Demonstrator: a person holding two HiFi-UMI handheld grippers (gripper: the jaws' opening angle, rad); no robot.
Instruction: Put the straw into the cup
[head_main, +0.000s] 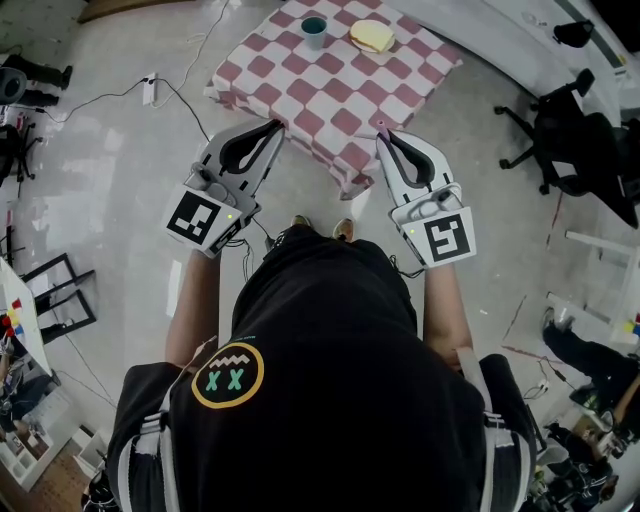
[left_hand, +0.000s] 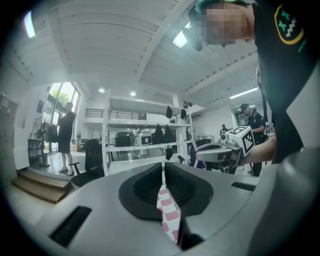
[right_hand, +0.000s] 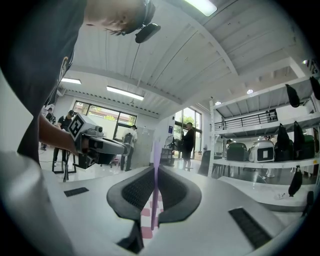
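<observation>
The right claw (head_main: 384, 133) is gripping a thin purple straw (right_hand: 156, 150), jaws pressed on it. The straw is running crosswise to the jaws and sticking out past them. The left claw (head_main: 277, 126) is hanging with its jaws together and nothing between them. The cup (head_main: 313, 30) is standing open side up at the far side of the checkered counter (head_main: 340, 95), well apart from both claws, ahead and a little left of the straw-holding one. That claw is probably needing to reach forward and tip the straw upright over the cup.
</observation>
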